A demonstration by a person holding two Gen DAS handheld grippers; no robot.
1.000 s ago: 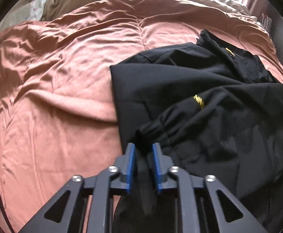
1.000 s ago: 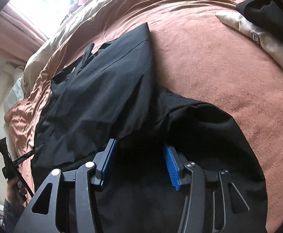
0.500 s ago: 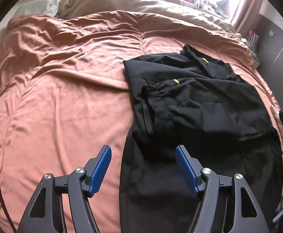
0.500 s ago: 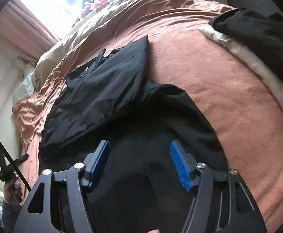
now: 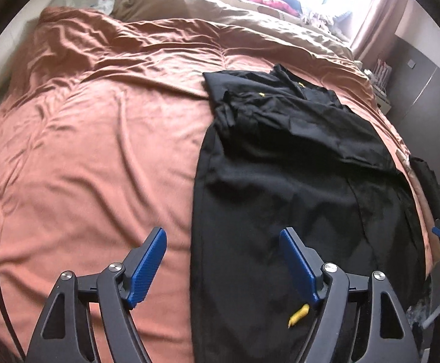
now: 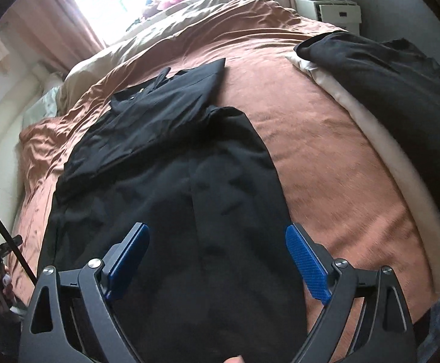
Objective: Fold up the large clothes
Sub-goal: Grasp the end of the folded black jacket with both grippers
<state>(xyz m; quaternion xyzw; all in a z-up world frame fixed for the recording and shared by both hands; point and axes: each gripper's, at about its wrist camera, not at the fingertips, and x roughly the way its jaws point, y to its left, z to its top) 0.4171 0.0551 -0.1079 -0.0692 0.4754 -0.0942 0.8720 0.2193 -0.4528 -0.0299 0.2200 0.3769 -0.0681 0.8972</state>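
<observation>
- Black garment [image 5: 295, 181] lies flat on a rust-brown bedspread [image 5: 99, 151]; long axis runs from bottom centre of the left wrist view up toward upper right, collar end w/ small yellow marks at the far end, hem end nearest the camera
- Upper part has sleeves folded in over the body, making a narrower layered block at the top
- In the right wrist view the same garment [image 6: 174, 181] runs from bottom centre up to upper left centre, collar end pointing toward the bright window
- Left gripper [image 5: 223, 264]: blue pads spread wide, holding nothing; garment's left edge sits btwn the fingers, left finger over bare bedspread, right finger over black cloth; raised above the fabric, aimed along its length
- Right gripper [image 6: 217, 261]: also spread wide, nothing gripped; left finger over the cloth, right finger at its right edge over the bedspread
- Dark clothing over a cream item [image 6: 386, 96] lies at right of the right wrist view, well apart from the garment
</observation>
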